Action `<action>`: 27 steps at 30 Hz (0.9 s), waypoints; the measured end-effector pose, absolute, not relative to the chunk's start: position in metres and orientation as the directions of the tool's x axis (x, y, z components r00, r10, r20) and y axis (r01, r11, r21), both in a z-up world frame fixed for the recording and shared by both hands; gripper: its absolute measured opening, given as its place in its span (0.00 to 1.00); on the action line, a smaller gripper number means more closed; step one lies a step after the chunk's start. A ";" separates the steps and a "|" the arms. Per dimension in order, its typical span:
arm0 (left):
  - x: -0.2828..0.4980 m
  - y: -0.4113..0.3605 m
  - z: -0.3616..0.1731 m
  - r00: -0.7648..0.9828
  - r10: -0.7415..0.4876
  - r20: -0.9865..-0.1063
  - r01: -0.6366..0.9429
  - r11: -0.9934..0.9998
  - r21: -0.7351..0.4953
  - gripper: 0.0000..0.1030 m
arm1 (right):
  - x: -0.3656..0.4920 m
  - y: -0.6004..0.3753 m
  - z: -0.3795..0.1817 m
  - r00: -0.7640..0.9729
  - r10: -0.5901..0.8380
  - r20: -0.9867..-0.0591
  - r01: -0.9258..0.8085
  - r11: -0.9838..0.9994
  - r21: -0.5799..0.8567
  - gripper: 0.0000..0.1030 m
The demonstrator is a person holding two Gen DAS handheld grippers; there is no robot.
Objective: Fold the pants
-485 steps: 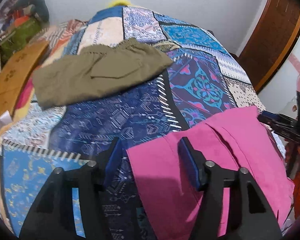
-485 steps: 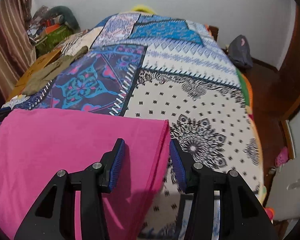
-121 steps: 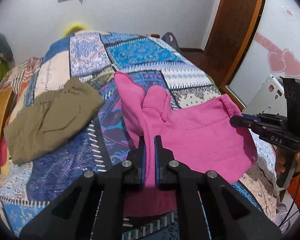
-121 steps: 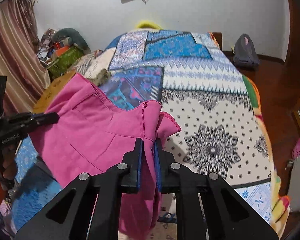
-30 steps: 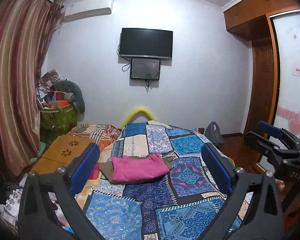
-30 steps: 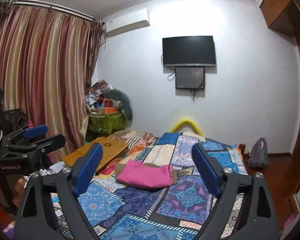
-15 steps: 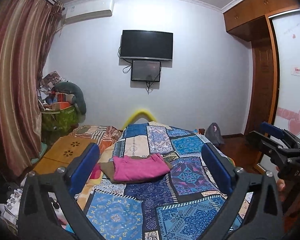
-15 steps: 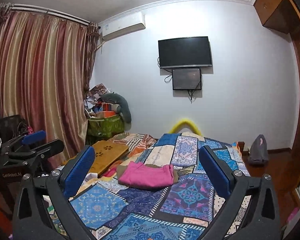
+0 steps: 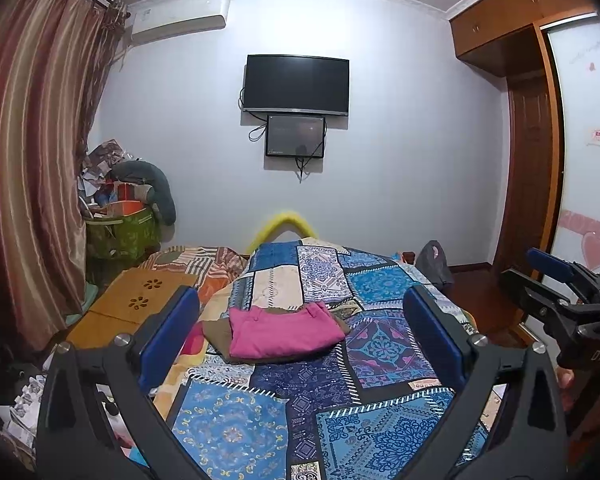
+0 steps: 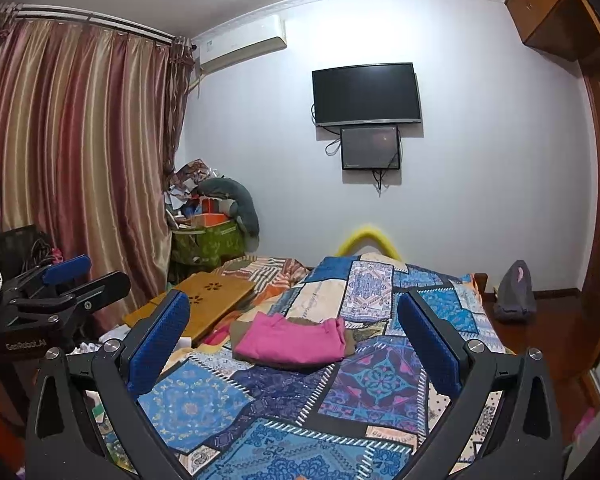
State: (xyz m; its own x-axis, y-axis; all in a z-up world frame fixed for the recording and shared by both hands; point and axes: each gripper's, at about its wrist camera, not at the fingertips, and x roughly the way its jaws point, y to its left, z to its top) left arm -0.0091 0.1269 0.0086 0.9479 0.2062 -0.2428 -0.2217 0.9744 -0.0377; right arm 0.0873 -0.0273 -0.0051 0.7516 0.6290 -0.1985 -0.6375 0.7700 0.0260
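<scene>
Two grippers, the left gripper [image 9: 300,336] and right gripper [image 10: 294,338], hang with jaws spread wide and nothing between them. One folded pink pants [image 9: 282,330] lies on one olive garment [image 9: 216,334] atop the patchwork bed [image 9: 312,396]. One green basket [image 10: 208,242] holds piled clutter.

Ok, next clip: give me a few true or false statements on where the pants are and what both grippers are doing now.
1. The pink pants lie folded on the olive pants. True.
2. The left gripper is shut on the pink pants. False: it is open and holds nothing.
3. The right gripper is open. True.
4. The pink pants hang off the edge of the bed. False: they rest on the bed, on the olive pants.
</scene>
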 end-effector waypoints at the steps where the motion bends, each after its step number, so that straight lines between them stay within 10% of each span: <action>1: -0.008 0.126 0.008 0.948 0.206 -0.243 -0.221 0.975 -0.035 1.00 | 0.088 -0.028 -0.005 0.752 0.628 -0.200 -0.637 0.770 0.027 1.00; 27: -0.001 0.122 0.001 0.950 0.169 -0.263 -0.180 0.984 -0.018 1.00 | 0.087 -0.031 -0.005 0.758 0.618 -0.210 -0.623 0.781 0.050 1.00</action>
State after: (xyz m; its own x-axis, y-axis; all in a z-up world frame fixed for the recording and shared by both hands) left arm -0.0010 0.1219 0.0015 0.9499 0.1690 -0.2628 -0.1799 0.9835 -0.0179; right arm 0.0870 -0.0314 -0.0052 0.7580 0.6177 -0.2095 -0.6226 0.7809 0.0499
